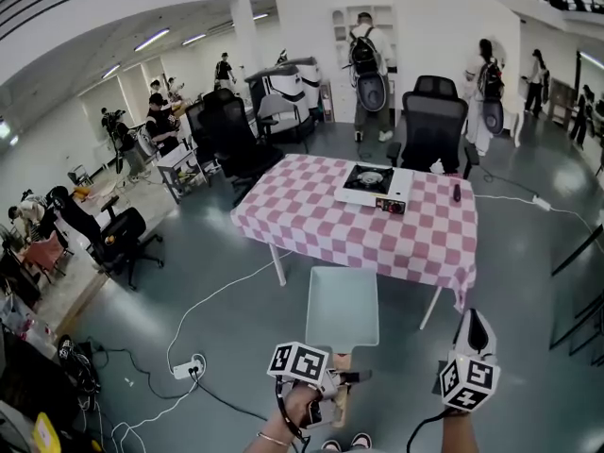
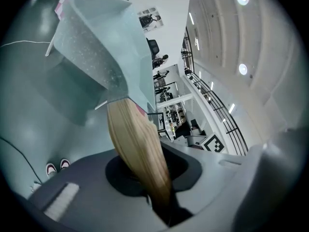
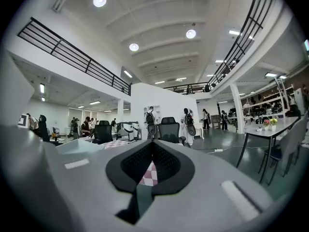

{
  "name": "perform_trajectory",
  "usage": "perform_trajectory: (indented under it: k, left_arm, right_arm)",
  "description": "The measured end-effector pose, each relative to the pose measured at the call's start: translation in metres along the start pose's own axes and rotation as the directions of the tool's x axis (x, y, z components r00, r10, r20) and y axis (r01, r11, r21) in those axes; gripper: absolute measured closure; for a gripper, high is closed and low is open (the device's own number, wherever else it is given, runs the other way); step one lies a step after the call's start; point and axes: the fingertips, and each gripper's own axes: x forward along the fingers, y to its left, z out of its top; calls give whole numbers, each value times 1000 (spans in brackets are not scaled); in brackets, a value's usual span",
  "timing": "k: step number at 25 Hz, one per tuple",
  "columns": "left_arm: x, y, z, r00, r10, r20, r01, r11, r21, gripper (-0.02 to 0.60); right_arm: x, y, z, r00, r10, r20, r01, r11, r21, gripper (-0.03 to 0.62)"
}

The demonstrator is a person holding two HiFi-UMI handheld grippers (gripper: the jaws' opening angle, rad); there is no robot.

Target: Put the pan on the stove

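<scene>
A pale blue-green square pan [image 1: 343, 305] with a wooden handle [image 1: 340, 399] hangs over the floor in front of the table. My left gripper [image 1: 342, 377] is shut on that handle. In the left gripper view the handle [image 2: 137, 144] runs from between the jaws up to the pan [image 2: 96, 47]. A white single-burner stove [image 1: 375, 185] stands on the far side of the pink-and-white checked table [image 1: 321, 215]. My right gripper [image 1: 475, 333] is held low at the right, shut and with nothing in it. In the right gripper view it [image 3: 150, 163] points toward the table [image 3: 113, 143], with the pan [image 3: 77, 146] at the left.
Black office chairs [image 1: 429, 125] stand behind the table and at its left. A small dark object [image 1: 456, 193] lies on the cloth right of the stove. A power strip [image 1: 189, 366] and cables lie on the floor at the left. Several people stand farther back.
</scene>
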Motion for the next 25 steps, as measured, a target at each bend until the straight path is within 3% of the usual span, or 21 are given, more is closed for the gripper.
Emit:
perform_trajectory:
  k: [13, 25]
  left_arm:
    - [30, -1, 24, 999, 26, 21, -26, 1000, -11, 526]
    - [48, 10, 88, 1000, 29, 0, -29, 1000, 0, 526]
  right_arm:
    - [35, -17, -9, 999, 39, -16, -39, 999, 23, 584]
    - [91, -33, -12, 999, -5, -36, 6, 1000, 19, 585]
